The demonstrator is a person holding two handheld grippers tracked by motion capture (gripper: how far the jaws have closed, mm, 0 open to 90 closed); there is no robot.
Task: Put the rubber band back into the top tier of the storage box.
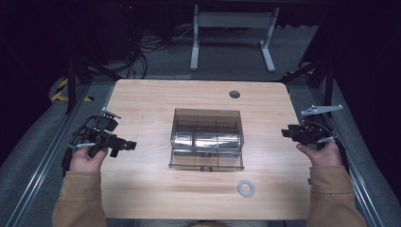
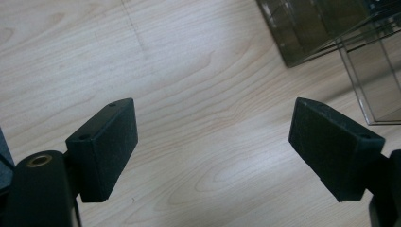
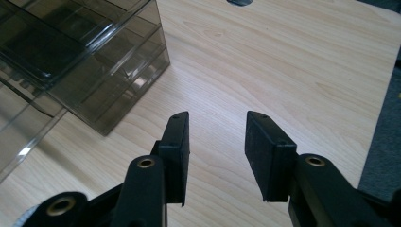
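Smoky clear plastic, the drawer organizer sits at the middle of the desk, one drawer pulled out toward the near edge. The left gripper hovers over the left edge and the right gripper over the right edge, both with jaws apart and empty. A white ring lies near the near edge.

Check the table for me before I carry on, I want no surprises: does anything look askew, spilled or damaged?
Nothing looks spilled or broken. The smoky clear organizer box sits square mid-table, with its lowest drawer pulled out toward the person, which looks deliberate. A white ring lies loose near the front edge. Both claws, left and right, hang open and empty.
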